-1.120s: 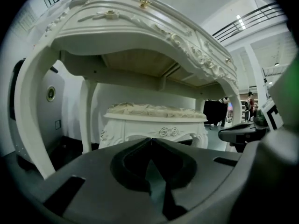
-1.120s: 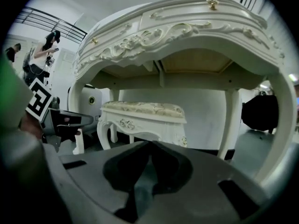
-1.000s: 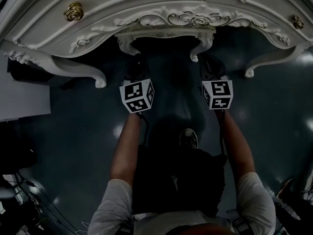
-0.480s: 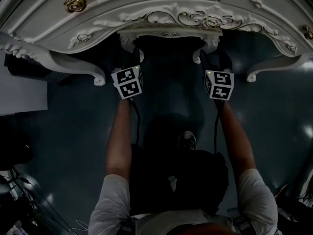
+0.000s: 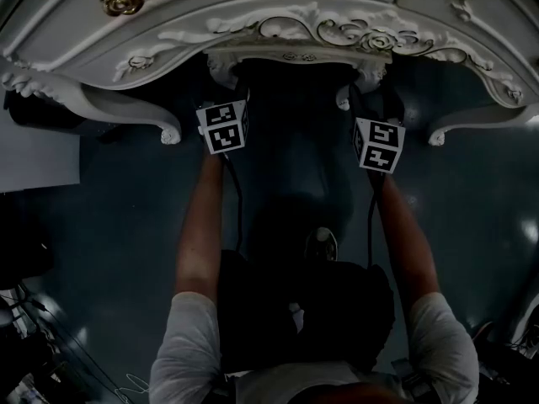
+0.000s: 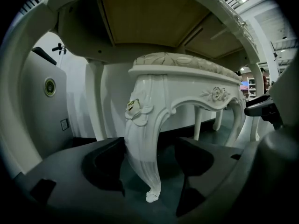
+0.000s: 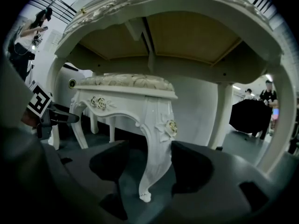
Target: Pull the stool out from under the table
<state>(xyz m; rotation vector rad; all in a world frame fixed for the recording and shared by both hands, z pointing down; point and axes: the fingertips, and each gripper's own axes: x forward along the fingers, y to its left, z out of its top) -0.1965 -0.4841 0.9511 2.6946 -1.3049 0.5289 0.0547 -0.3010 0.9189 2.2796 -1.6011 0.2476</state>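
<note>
The white carved stool (image 6: 187,62) stands under the ornate white table (image 5: 278,15); in the head view only its front apron (image 5: 295,57) shows. The left gripper (image 6: 152,148) straddles the stool's front left leg (image 6: 142,157). Its jaws have just been opening and stand open, a gap showing beside the leg. The right gripper (image 7: 149,157) likewise has the front right leg (image 7: 156,139) between its jaws, which have just been opening and are open. In the head view both marker cubes (image 5: 224,126) (image 5: 378,145) sit at the table's edge, hiding the jaws.
The table's curved front legs (image 5: 173,133) (image 5: 435,135) flank the arms. A white cabinet (image 5: 34,154) stands at the left, with cables (image 5: 50,352) on the dark floor. The person's shoe (image 5: 322,244) is behind the grippers. People stand far off (image 7: 268,94).
Both grippers have moved forward, further under the table toward the stool's front legs. The left one has also rolled a little.
</note>
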